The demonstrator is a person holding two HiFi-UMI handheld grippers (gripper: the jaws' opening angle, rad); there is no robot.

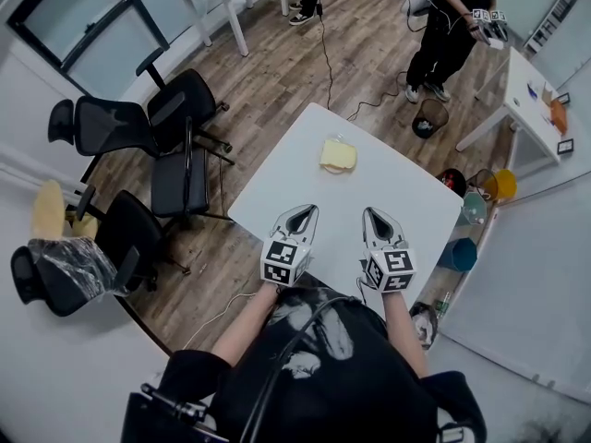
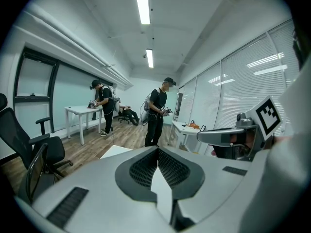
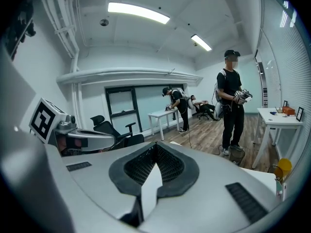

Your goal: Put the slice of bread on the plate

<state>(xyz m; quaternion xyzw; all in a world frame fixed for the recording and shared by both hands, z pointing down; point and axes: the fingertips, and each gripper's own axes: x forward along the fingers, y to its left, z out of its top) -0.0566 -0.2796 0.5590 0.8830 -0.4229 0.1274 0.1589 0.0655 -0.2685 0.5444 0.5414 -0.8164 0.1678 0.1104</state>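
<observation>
A pale yellow slice of bread [image 1: 338, 154] lies on the far part of the white table [image 1: 295, 187]. A thin pale rim shows under its near edge; I cannot tell whether that is a plate. My left gripper [image 1: 307, 210] and right gripper [image 1: 369, 212] hover side by side over the table's near edge, both pointing toward the bread and well short of it. Both are shut and hold nothing. In the left gripper view its jaws [image 2: 158, 148] meet at the tip, and in the right gripper view its jaws [image 3: 155, 144] do the same. The bread is hidden in both gripper views.
Black office chairs [image 1: 175, 146] stand left of the table. A black bin [image 1: 429, 118] and a person [image 1: 452, 26] holding grippers are beyond the far corner. Coloured containers [image 1: 480, 197] sit on the floor at the right. Other white desks [image 1: 531, 100] stand further off.
</observation>
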